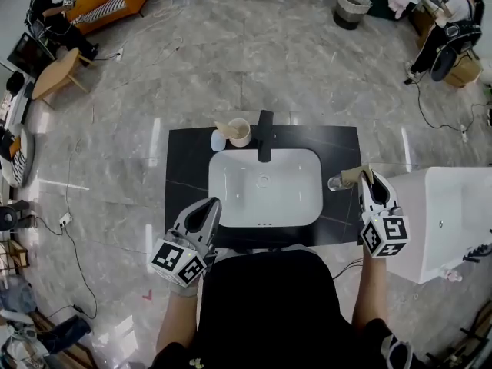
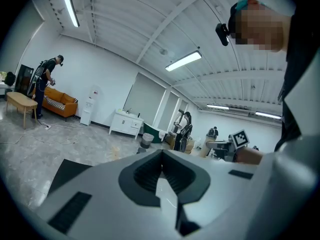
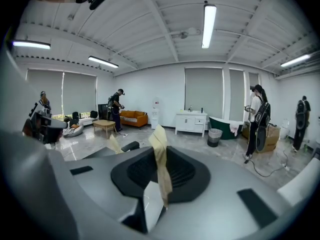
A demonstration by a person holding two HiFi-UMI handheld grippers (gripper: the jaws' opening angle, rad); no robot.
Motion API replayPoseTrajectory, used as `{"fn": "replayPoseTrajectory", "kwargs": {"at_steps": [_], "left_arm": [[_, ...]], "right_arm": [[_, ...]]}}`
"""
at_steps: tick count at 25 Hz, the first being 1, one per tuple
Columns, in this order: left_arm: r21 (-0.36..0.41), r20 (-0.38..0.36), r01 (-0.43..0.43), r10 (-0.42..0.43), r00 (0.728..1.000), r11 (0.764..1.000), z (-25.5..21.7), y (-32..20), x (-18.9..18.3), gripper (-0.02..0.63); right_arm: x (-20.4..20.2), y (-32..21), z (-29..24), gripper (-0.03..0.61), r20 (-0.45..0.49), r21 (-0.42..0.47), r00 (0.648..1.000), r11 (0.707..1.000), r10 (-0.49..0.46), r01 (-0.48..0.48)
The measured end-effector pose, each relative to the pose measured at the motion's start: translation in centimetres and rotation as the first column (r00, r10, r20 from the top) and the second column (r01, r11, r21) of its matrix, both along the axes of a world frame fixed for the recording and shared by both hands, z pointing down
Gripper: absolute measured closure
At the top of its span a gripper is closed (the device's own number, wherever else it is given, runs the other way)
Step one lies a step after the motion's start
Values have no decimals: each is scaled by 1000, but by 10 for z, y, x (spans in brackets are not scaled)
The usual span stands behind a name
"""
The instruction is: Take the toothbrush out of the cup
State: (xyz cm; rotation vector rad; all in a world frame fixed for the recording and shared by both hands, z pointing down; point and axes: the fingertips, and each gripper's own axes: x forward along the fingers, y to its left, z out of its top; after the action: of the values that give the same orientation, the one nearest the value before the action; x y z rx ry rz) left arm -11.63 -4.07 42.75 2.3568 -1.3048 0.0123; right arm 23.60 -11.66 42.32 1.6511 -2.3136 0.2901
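My right gripper [image 1: 370, 177] is shut on a beige toothbrush [image 1: 347, 180], held in the air over the right end of the black counter [image 1: 184, 177]; its pale head points left. In the right gripper view the toothbrush handle [image 3: 159, 140] stands up from between the closed jaws of that gripper [image 3: 161, 158]. The cream cup [image 1: 241, 133] stands on the counter behind the white sink [image 1: 223, 200], left of the black faucet [image 1: 265, 134], with another beige stick [image 1: 227, 127] leaning in it. My left gripper [image 1: 208, 209] [image 2: 161, 157] is shut and empty at the sink's front left corner.
A small light-blue object [image 1: 218, 141] stands beside the cup. A white cabinet [image 1: 453, 214] stands just right of the counter, close to my right hand. Several people work farther off in the room; cables lie on the marble floor.
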Motion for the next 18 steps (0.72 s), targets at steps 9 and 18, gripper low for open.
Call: {"fn": "replayPoseTrajectory", "kwargs": {"at_steps": [9,18], "left_arm": [[1,-26,-8,8,1000,1000,16,-14,-17,592],[-35,-29,-51,50,998,998,38,-29,-28,591]], "right_arm": [[-48,13,-15,511,71,5,995,998,-69,69],[-92,41,15,511,94,-54,993,996,-72,77]]}}
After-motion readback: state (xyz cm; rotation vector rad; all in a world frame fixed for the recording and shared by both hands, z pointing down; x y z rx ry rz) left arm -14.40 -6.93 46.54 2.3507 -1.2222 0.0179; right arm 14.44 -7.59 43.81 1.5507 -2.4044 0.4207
